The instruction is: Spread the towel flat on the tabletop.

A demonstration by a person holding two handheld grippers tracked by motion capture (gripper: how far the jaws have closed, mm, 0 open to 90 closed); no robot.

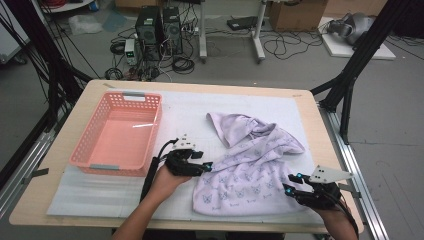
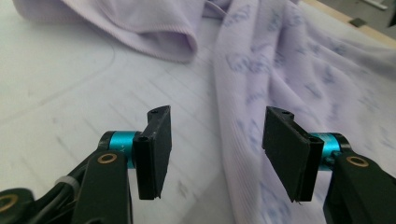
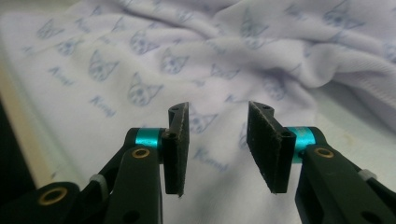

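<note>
A pale lilac garment printed with small cat faces lies crumpled on the white mat, right of centre. My left gripper hovers at its left edge, open, nothing between its pads. In the left gripper view the garment spreads ahead and to the right, and the left gripper has its jaws apart over the cloth's edge and bare mat. My right gripper sits at the garment's front right corner, open. In the right gripper view the right gripper has empty jaws above the printed garment.
A pink plastic basket stands empty on the left of the mat. The white mat covers most of the wooden table. Black frame legs and cables stand beyond the far edge.
</note>
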